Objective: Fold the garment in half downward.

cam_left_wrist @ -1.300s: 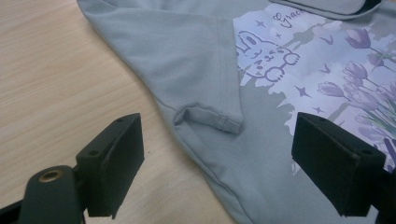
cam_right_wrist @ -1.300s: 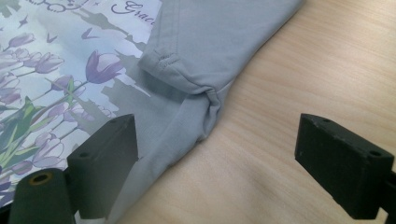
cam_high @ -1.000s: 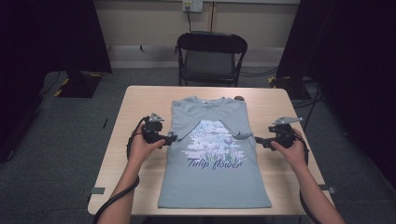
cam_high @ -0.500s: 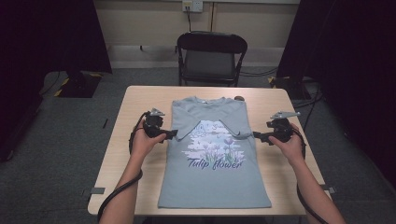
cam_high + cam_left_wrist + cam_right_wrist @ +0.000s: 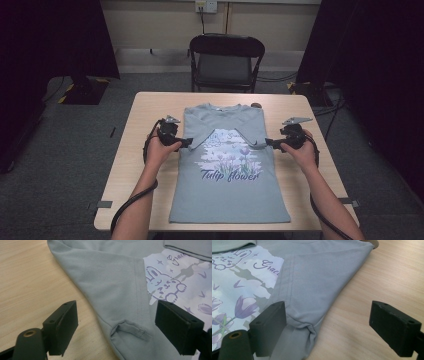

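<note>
Item: grey T-shirt point(image 5: 227, 185), printed "Tulip flower", lying flat and face-up along the middle of the desk point(image 5: 150, 107), collar toward the far edge, hem at your near edge. Both sleeves are already folded inward over the chest, meeting near the print.

Left claw point(image 5: 187, 143): at the shirt's left edge, level with the folded sleeve. Jaws spread wide, nothing pinched; in the left gripper view the sleeve fold point(image 5: 125, 327) lies between them, pads clear of the cloth.

Right claw point(image 5: 264, 144): at the shirt's right edge, mirroring the left. Jaws spread; in the right gripper view the fold corner point(image 5: 308, 327) sits just beside the left-hand jaw, the other jaw over bare wood. No grip.

Step in hand, as judged: sleeves done; you are lining up both claws on the side edges for the next fold.

Next move calls for: lowering each claw so both cloth layers sit between the pads, pinching evenly on both sides, then lifting together so the shirt does not skew.
</note>
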Available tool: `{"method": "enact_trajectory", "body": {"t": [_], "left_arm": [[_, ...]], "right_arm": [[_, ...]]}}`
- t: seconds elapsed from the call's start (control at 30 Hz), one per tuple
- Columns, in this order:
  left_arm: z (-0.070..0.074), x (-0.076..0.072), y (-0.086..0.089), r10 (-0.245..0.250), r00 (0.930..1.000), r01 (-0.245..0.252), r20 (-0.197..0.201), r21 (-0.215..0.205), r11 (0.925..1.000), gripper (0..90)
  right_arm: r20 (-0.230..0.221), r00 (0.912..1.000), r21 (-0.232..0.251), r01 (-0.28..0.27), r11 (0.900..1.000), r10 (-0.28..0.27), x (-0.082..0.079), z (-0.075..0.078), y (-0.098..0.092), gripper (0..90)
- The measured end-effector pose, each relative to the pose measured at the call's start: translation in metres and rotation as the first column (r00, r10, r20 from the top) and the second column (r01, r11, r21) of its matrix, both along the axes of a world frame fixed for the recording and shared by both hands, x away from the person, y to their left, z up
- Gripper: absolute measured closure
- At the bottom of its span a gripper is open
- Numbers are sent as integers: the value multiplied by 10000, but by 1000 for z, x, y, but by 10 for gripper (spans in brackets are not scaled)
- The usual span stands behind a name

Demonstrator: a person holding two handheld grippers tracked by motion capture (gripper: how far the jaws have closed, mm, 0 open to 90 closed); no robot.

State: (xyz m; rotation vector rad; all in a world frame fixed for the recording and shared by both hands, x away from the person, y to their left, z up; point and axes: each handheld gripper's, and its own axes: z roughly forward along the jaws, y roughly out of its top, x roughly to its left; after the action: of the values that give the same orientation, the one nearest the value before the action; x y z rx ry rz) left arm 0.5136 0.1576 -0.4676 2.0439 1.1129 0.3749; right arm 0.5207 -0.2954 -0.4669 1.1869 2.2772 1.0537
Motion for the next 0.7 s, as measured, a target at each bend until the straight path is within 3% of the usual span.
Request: {"method": "enact_trajectory", "body": {"t": [0.33,0.7], "left_arm": [[-8,6,-3,24,10000,-24,-46,88,10000,189],[-6,15,-7,166,9999,-166,-8,407,9990,190]], "right_arm": [[27,9997,-266,-232,9994,233,5,-6,11,145],[45,10000,-183,48,9998,-47,15,-5,13,146]]}}
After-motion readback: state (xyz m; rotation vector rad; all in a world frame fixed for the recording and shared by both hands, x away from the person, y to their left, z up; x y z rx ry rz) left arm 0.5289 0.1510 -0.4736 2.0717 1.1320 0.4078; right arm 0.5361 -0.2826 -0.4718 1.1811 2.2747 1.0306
